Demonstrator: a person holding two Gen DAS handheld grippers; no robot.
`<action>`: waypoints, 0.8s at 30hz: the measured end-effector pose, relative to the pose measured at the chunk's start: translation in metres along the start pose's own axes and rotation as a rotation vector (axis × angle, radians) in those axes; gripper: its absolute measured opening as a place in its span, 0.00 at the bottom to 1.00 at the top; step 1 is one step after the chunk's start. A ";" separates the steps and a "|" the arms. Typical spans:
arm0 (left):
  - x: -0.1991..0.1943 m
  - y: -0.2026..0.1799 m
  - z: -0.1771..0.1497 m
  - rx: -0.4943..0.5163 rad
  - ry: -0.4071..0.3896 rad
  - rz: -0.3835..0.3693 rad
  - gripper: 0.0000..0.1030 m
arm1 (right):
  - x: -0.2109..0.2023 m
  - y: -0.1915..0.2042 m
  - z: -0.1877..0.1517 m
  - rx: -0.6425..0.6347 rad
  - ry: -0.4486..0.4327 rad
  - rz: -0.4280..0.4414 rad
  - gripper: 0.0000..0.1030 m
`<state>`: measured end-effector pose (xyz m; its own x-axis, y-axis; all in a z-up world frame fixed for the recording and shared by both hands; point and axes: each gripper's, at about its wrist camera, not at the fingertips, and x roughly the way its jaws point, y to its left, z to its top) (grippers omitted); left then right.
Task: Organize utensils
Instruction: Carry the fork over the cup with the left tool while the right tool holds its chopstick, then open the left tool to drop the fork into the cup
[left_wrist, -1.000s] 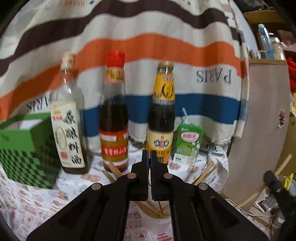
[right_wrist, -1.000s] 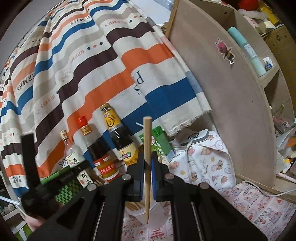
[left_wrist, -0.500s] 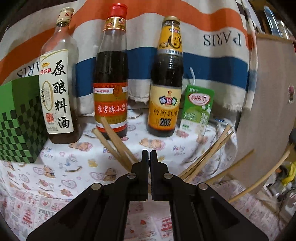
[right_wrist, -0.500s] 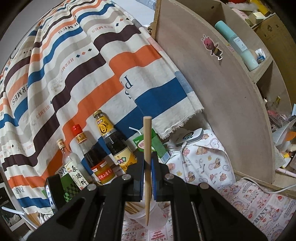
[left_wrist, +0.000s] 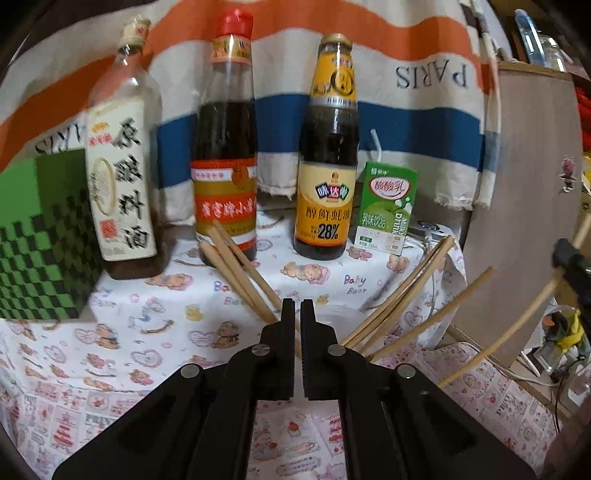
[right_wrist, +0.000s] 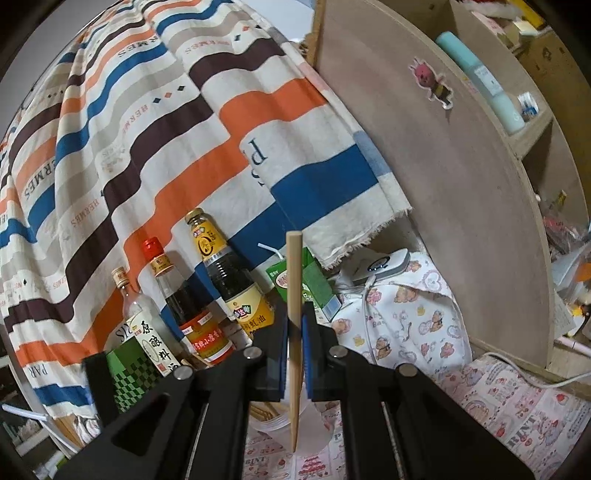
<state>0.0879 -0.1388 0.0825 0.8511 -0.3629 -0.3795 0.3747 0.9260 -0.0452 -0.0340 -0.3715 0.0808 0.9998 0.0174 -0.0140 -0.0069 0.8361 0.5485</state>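
Down low in the left wrist view, the left gripper (left_wrist: 297, 306) has its jaws pressed together with nothing between them. Its tips sit over the clear cup (left_wrist: 338, 314), which is mostly hidden behind them. Chopsticks (left_wrist: 240, 273) stick out of the cup on both sides. Behind the cup stand three bottles; the labels are blurry. At the right edge, the right gripper (left_wrist: 570, 258) is cut off.

Next, in the right wrist view, the right gripper (right_wrist: 294, 325) pinches one chopstick (right_wrist: 294, 280) standing up straight. Its bottom tip points into the cup (right_wrist: 314, 428). Black gripper arms hide most of the cup.
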 end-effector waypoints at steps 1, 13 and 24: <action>-0.007 0.001 -0.001 0.008 -0.008 0.004 0.05 | 0.000 0.000 0.000 0.002 0.001 0.002 0.06; -0.103 0.047 -0.034 0.022 -0.111 0.162 0.23 | -0.006 0.043 -0.002 -0.175 -0.063 0.066 0.06; -0.112 0.077 -0.082 -0.024 -0.079 0.203 0.39 | 0.017 0.123 0.001 -0.405 -0.129 0.108 0.06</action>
<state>-0.0088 -0.0185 0.0453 0.9348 -0.1746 -0.3093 0.1843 0.9829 0.0024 -0.0181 -0.2687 0.1493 0.9871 0.0696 0.1442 -0.0939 0.9812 0.1689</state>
